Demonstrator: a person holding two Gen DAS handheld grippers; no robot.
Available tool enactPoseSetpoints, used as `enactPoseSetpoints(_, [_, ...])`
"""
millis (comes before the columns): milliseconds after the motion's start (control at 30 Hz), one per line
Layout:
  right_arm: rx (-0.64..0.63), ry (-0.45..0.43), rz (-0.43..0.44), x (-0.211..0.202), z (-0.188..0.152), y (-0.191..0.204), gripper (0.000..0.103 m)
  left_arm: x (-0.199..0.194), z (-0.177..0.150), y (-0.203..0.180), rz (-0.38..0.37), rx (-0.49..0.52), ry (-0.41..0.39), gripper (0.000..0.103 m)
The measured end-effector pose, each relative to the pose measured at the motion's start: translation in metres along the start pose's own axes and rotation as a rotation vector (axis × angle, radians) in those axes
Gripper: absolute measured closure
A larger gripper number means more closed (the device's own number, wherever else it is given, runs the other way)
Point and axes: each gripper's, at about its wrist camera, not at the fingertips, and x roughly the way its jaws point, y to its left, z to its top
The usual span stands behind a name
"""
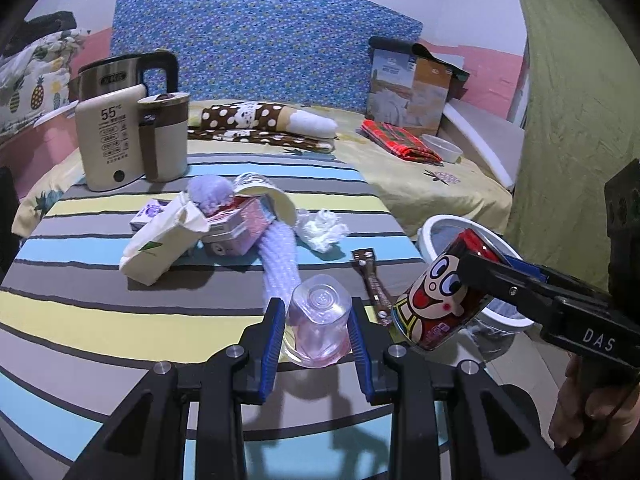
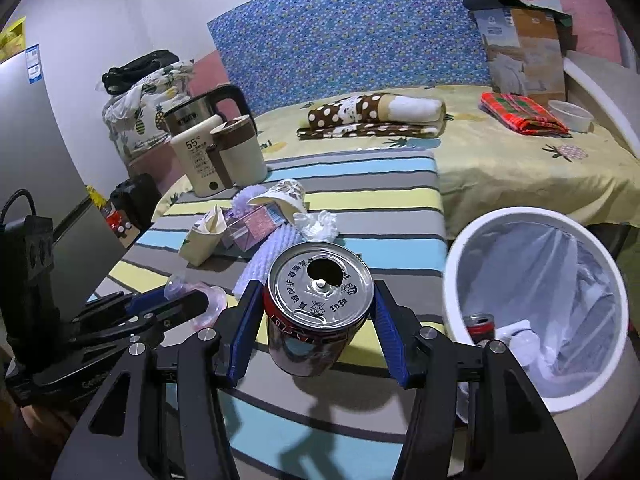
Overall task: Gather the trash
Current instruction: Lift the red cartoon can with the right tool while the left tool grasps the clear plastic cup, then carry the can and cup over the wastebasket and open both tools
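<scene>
Your left gripper (image 1: 318,326) is clamped on a clear pinkish plastic cup (image 1: 318,322), its blue pads pressing both sides, held above the striped bedcover (image 1: 100,320). Your right gripper (image 2: 316,330) grips a red cartoon-printed can (image 2: 318,308) by its sides, opened top facing the camera, just left of the white lined trash bin (image 2: 452,272), which already holds another can (image 2: 480,326). A crumpled tissue (image 1: 322,230) and a paper cup (image 1: 266,196) lie further up the bedcover.
</scene>
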Motion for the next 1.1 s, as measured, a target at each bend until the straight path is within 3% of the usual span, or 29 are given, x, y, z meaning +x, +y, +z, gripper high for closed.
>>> enactPoseSetpoints(467, [0.063,-0.033,-0.079,-0.027,-0.01,-0.037,0.047,0.01,0.008,-0.05,-0.083,0.083,0.013,0.071])
enactPoseSetpoints(1100, [0.195,-0.107,-0.255,-0.06,-0.013,-0.111,0.047,0.047,0.034,-0.129,-0.245,0.184,0.012,0.071])
